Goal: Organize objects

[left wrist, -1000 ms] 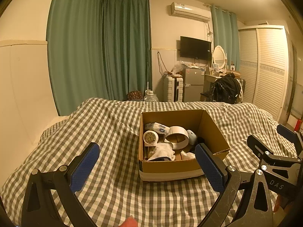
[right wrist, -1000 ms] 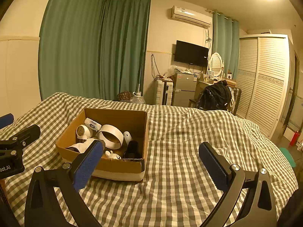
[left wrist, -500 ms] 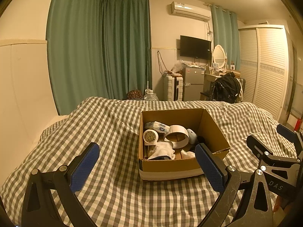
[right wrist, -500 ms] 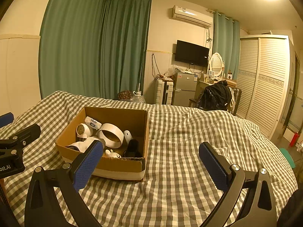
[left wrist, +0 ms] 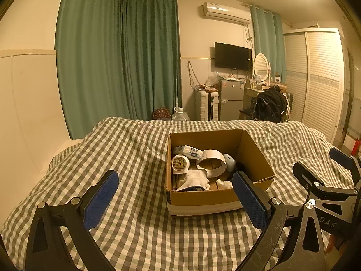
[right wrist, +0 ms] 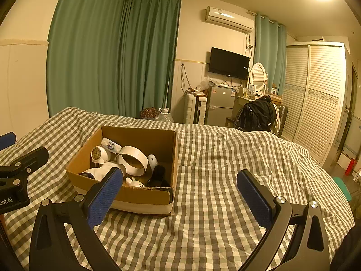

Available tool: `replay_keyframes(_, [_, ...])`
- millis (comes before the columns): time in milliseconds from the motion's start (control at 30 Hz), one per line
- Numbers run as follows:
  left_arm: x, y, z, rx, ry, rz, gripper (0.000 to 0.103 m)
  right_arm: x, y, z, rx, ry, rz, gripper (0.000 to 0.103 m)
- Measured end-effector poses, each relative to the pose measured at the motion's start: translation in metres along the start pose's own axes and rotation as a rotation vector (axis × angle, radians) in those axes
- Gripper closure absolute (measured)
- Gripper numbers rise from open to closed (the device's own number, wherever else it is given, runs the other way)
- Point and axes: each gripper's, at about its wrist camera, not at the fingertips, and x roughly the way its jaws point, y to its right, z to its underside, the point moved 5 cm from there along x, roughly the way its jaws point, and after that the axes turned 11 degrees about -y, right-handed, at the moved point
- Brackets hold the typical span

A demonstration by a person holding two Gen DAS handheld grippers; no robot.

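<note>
An open cardboard box (left wrist: 203,199) sits on the checked bed cover (left wrist: 126,158); it also shows in the right wrist view (right wrist: 144,197). In it lie a wide white tape roll (left wrist: 212,162), a white round plug-like device with a yellow sticker (left wrist: 179,163), a tissue pack (left wrist: 188,150), a white cloth (left wrist: 194,178), a pale mouse-shaped thing (left wrist: 230,162) and a dark object (right wrist: 158,176). My left gripper (left wrist: 176,199) is open and empty, just in front of the box. My right gripper (right wrist: 178,195) is open and empty, to the right of the box.
The bed cover (right wrist: 225,169) stretches wide to the right of the box. Beyond the bed stand green curtains (left wrist: 117,63), a white suitcase (left wrist: 206,106), a small fridge (left wrist: 231,99), a chair with a black bag (left wrist: 268,106) and a slatted wardrobe (left wrist: 315,79).
Both views have crept very slightly; the box sits a touch lower in the left wrist view. Both grippers stay open and nothing was taken hold of.
</note>
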Motion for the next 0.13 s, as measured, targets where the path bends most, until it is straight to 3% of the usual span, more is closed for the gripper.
replay_keyframes(133, [0.0001, -0.0001, 0.0005, 0.004, -0.003, 0.000, 0.000, 0.0002, 0.0000, 0.0005, 0.000, 0.000, 0.000, 0.002])
